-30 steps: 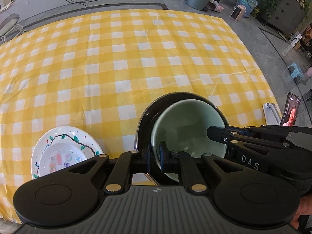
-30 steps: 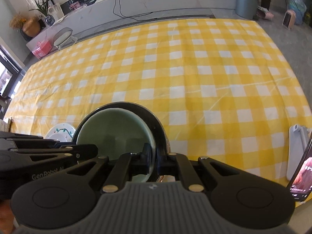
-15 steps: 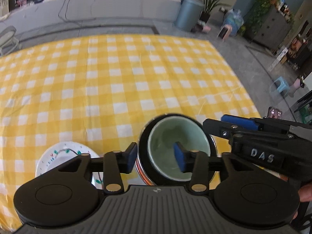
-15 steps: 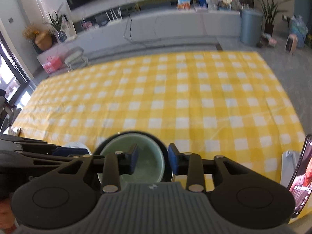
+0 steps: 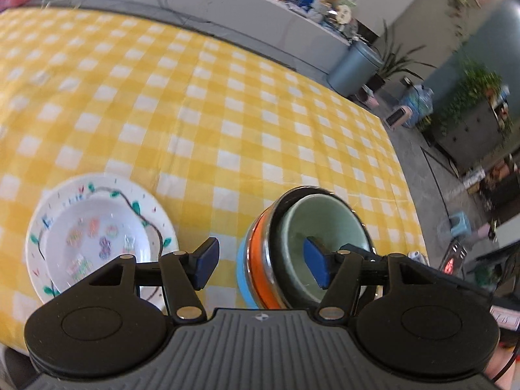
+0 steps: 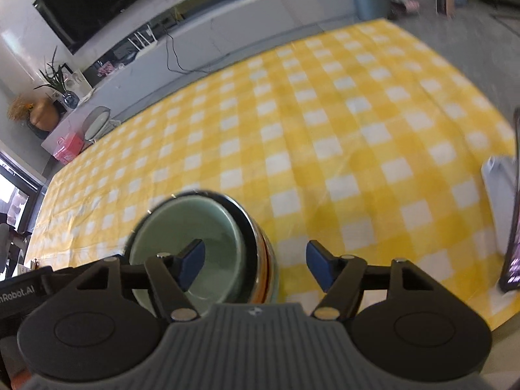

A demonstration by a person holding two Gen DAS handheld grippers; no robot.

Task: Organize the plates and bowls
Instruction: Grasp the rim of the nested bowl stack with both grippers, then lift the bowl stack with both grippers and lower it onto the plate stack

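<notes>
A stack of nested bowls [image 5: 260,260] stands near the front edge of the yellow checked table: a pale green bowl [image 5: 321,224] sits inside a black one, with orange and blue bowls below. It also shows in the right wrist view [image 6: 208,227]. A small white patterned plate [image 5: 97,237] lies on a larger white plate [image 5: 48,208] to the left of the stack. My left gripper [image 5: 260,263] is open and empty, raised above the stack's left side. My right gripper [image 6: 255,266] is open and empty above the stack's right side.
A phone on a white stand [image 6: 510,221] is at the table's right front corner. The yellow checked cloth [image 5: 195,104] stretches to the back. A grey bin [image 5: 354,65], plants and a cabinet stand on the floor beyond.
Both grippers have let go of the bowl rims, opened wide and pulled up and back. The left view has swung left, so the white plates show more fully.
</notes>
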